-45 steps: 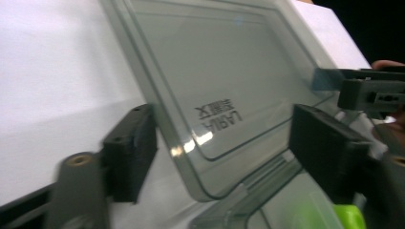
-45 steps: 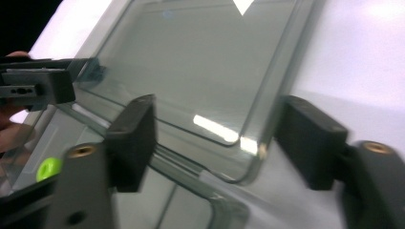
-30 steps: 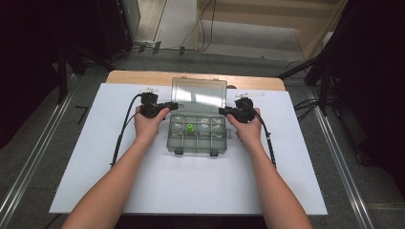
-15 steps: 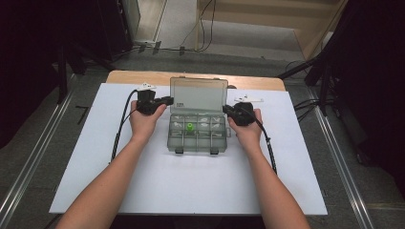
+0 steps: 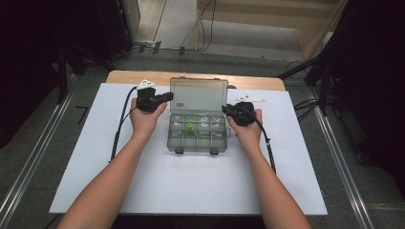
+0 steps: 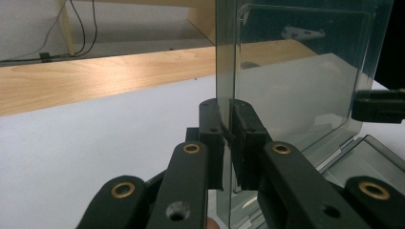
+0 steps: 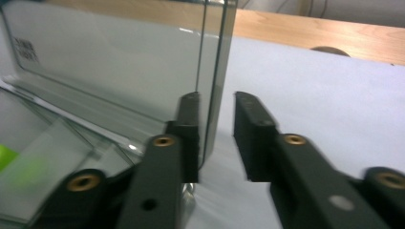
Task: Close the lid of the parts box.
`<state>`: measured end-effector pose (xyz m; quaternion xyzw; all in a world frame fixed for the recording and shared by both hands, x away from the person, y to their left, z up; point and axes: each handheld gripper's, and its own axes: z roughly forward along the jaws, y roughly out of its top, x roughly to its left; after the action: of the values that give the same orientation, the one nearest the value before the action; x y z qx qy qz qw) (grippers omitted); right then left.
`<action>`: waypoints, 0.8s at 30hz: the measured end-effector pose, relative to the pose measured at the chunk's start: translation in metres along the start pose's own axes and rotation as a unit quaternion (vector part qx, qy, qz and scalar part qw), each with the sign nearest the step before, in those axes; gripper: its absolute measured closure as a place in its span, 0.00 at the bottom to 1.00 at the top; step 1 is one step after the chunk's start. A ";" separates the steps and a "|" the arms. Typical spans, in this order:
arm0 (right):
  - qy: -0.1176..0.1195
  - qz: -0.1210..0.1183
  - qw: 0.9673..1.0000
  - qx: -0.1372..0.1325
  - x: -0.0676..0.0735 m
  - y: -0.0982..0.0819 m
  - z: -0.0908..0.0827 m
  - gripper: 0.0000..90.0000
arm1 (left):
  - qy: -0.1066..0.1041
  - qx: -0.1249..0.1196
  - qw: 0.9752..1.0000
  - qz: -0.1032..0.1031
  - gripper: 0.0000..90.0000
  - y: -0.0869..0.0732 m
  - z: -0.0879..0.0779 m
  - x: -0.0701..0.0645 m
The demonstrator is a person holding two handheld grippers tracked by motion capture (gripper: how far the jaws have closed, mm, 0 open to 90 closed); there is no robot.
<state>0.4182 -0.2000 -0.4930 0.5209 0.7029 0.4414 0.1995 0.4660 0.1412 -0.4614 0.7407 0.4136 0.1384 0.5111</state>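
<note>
A clear grey compartment box (image 5: 197, 138) lies mid-table on the white sheet, and its lid (image 5: 198, 95) stands open at the back. A small green piece (image 5: 189, 127) sits in one middle compartment and is a green blur (image 7: 9, 162) in the right gripper view. My left gripper (image 5: 167, 98) is shut on the lid's left edge, with both pads pressed on the plastic (image 6: 230, 138). My right gripper (image 5: 226, 109) is at the lid's right edge. Its jaws stand open around that edge (image 7: 217, 138), with a gap on the outer side.
The white sheet (image 5: 143, 191) covers a wooden table (image 5: 124, 76). A small white part (image 5: 249, 99) lies on the sheet behind my right hand. Cables trail from both grippers along the forearms. Dark stands and floor rails surround the table.
The lid has swung further up and back. My left gripper moved away from the person with the lid's edge in it. The right hand has hardly shifted.
</note>
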 end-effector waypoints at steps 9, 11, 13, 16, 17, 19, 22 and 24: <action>0.030 0.035 0.999 -0.027 -0.008 0.038 -0.016 0.76 | -0.004 -0.020 1.000 0.010 0.93 -0.006 -0.003 -0.001; 0.036 0.038 0.998 -0.020 -0.008 0.044 -0.015 0.77 | -0.005 -0.022 1.000 0.014 0.93 -0.006 -0.004 -0.001; 0.034 0.035 0.999 -0.014 -0.006 0.049 -0.013 0.79 | -0.005 -0.024 1.000 0.017 0.93 -0.006 -0.004 -0.001; 0.026 0.033 0.999 -0.011 -0.004 0.051 -0.010 0.84 | -0.002 -0.026 0.999 0.020 0.93 -0.007 -0.004 -0.002; 0.018 0.030 0.999 -0.011 -0.003 0.050 -0.010 0.85 | -0.004 -0.029 0.999 0.017 0.93 -0.008 -0.004 -0.002; 0.008 0.025 1.000 -0.012 -0.001 0.050 -0.011 0.90 | -0.008 -0.032 0.999 0.012 0.93 -0.009 -0.003 0.000; 0.001 0.009 1.000 -0.020 0.001 0.047 -0.014 0.91 | -0.006 -0.030 1.000 0.000 0.92 -0.009 -0.003 0.000; 0.000 0.007 1.000 -0.025 0.002 0.046 -0.016 0.92 | -0.008 -0.028 1.000 -0.004 0.87 -0.008 -0.004 0.000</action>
<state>0.4310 -0.2013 -0.4464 0.5207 0.6878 0.4604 0.2093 0.4595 0.1447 -0.4661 0.7256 0.4083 0.1419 0.5355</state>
